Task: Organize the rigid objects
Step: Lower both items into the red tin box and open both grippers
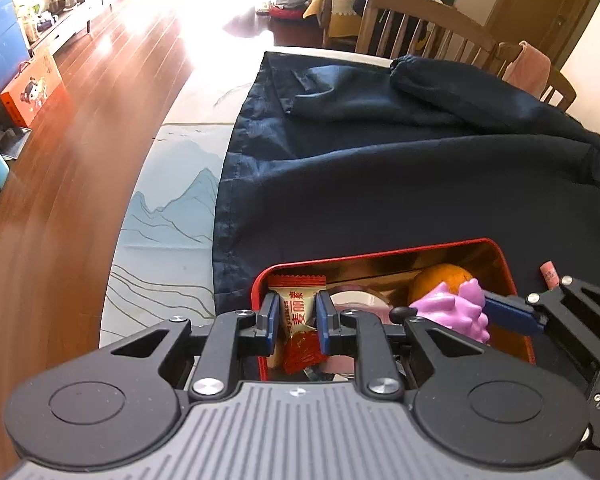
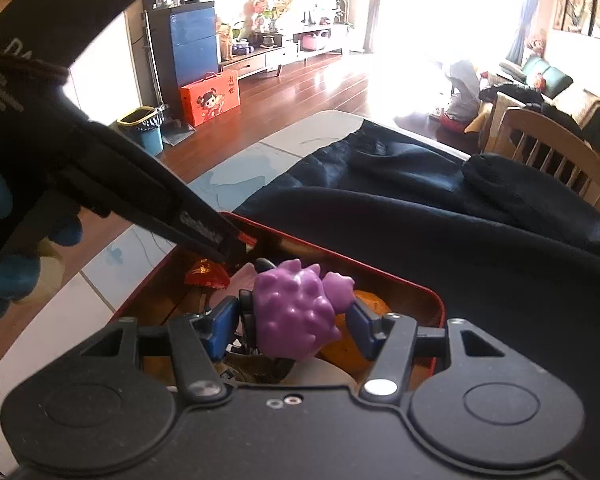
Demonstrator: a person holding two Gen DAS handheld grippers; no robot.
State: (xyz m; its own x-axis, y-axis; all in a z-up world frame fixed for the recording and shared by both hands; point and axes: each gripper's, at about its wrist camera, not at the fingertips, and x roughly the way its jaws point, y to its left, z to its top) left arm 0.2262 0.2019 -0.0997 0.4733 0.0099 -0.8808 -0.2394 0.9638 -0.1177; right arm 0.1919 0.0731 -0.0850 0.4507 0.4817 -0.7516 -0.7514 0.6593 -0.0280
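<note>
Over the left end of an open red tin, my left gripper is shut on a beige candy with red wrapper ends. Inside the tin lie an orange, a tape roll and a red wrapper. My right gripper is shut on a purple spiky toy and holds it above the tin, close over the orange. The same toy shows at the right of the left wrist view. A blue-gloved hand holds the left gripper.
The tin sits on a dark blue jacket spread over a table with a mountain-print cover. A small pink piece lies on the jacket right of the tin. Wooden chairs stand behind; the table edge drops to wood floor on the left.
</note>
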